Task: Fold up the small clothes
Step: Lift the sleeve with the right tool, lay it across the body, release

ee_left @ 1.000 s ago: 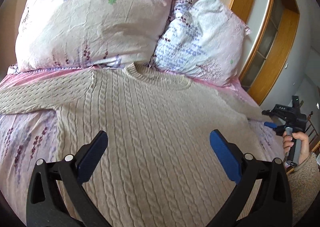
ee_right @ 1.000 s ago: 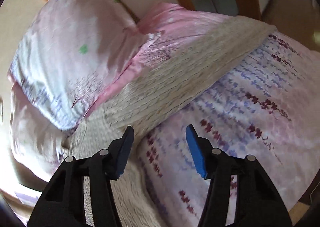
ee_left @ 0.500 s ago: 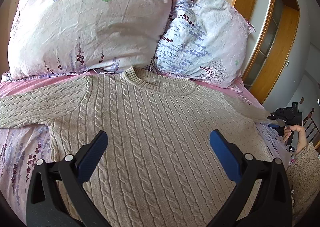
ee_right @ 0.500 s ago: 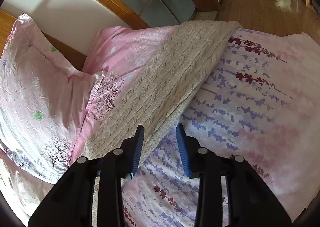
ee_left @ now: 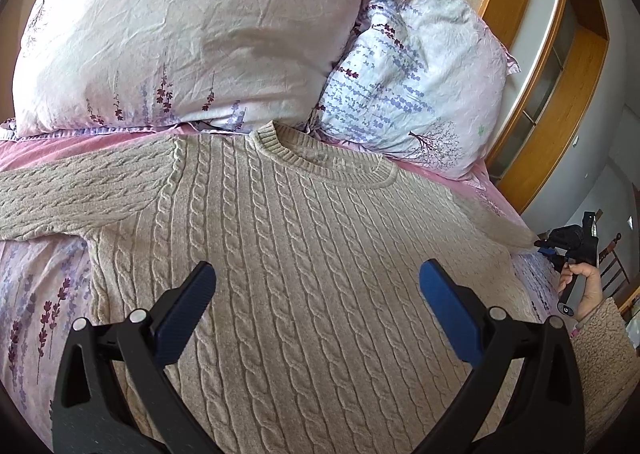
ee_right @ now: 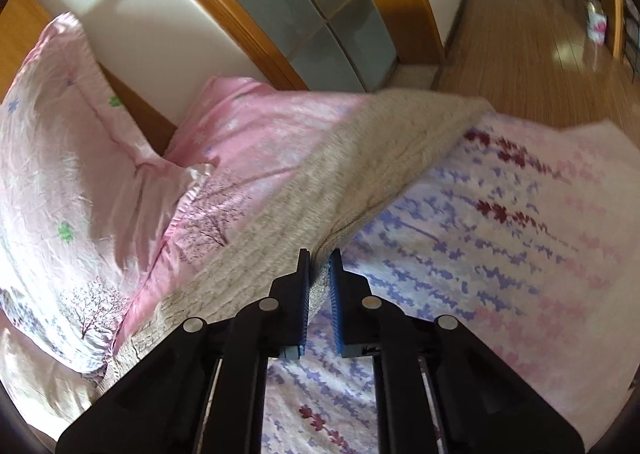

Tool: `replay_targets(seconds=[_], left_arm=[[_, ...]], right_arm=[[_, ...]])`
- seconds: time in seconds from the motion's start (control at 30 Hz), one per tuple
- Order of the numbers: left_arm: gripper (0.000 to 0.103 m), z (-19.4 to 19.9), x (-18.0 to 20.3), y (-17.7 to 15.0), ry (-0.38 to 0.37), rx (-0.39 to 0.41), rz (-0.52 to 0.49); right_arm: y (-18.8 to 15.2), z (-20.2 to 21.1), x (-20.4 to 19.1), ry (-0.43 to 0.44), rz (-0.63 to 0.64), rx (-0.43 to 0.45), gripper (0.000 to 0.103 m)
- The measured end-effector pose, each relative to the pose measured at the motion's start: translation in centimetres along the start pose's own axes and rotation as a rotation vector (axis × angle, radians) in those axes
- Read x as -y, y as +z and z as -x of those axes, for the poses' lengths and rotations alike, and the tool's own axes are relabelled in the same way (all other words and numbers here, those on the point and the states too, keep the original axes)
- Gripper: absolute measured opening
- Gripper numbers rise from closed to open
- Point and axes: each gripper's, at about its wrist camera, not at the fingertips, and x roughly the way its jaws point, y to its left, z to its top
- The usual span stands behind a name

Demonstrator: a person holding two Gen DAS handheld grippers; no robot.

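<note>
While the right tongs (ee_right: 319, 278) pinch the near edge of the sweater's right sleeve (ee_right: 360, 174) between nearly shut blue pads, the left tongs (ee_left: 316, 286) hover spread wide over the sweater (ee_left: 304, 274), gripping nothing. From the right tongs the sleeve runs away toward the bed's far edge, its long axis pointing off to the wooden floor (ee_right: 520, 46). The sweater's body lies flat, front up, on the floral bedspread (ee_right: 500, 254), collar toward the two pillows (ee_left: 192, 34) (the other sleeve stretches out left). Judging by this, the right hand (ee_left: 580, 286) is the nearer one to carry the sleeve inward across the chest.
</note>
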Motion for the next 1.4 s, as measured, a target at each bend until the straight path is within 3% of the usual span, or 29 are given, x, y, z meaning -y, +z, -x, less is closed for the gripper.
replay_targets(seconds=[0.13, 0.33, 0.47, 0.53, 0.63, 0.77, 0.87, 0.93, 1.03, 1.4], left_arm=[[0.101, 0.3, -0.3, 0.0, 0.004, 0.02, 0.001], [0.101, 0.7, -0.7, -0.1, -0.025, 0.032, 0.05], [0.101, 1.1, -0.6, -0.2, -0.019, 0.044, 0.044], [0.101, 1.3, -0.6, -0.3, -0.018, 0.048, 0.038], [0.101, 1.7, -0.7, -0.5, -0.025, 0.056, 0.036], [0.101, 1.8, -0.8, -0.6, -0.022, 0.054, 0.028], [0.101, 1.8, -0.9, -0.5, -0.027, 0.05, 0.029], [0.101, 1.6, -0.8, -0.5, -0.031, 0.044, 0.028], [0.101, 1.4, -0.7, -0.5, -0.043, 0.035, 0.027], [0.101, -0.9, 1.3, 1.7, -0.106, -0.051, -0.004]], right_arm=[[0.1, 2.1, -3.0, 0.063, 0.099, 0.06, 0.01], [-2.9, 6.0, -10.9, 0.26, 0.351, 0.112, 0.009], [-7.9, 6.7, -15.9, 0.436, 0.505, 0.005, 0.009], [-10.9, 6.0, -17.7, 0.476, 0.574, -0.075, 0.009], [-15.5, 3.7, -19.6, 0.474, 0.661, -0.209, 0.009], [-18.9, 1.2, -20.1, 0.406, 0.699, -0.306, 0.01], [-18.6, 0.8, -19.4, 0.407, 0.648, -0.358, 0.013], [-17.6, 0.6, -18.9, 0.439, 0.574, -0.391, 0.029], [-15.7, 0.5, -17.9, 0.472, 0.454, -0.411, 0.039], [-8.9, -1.1, -10.8, 0.428, 0.033, -0.363, 0.04]])
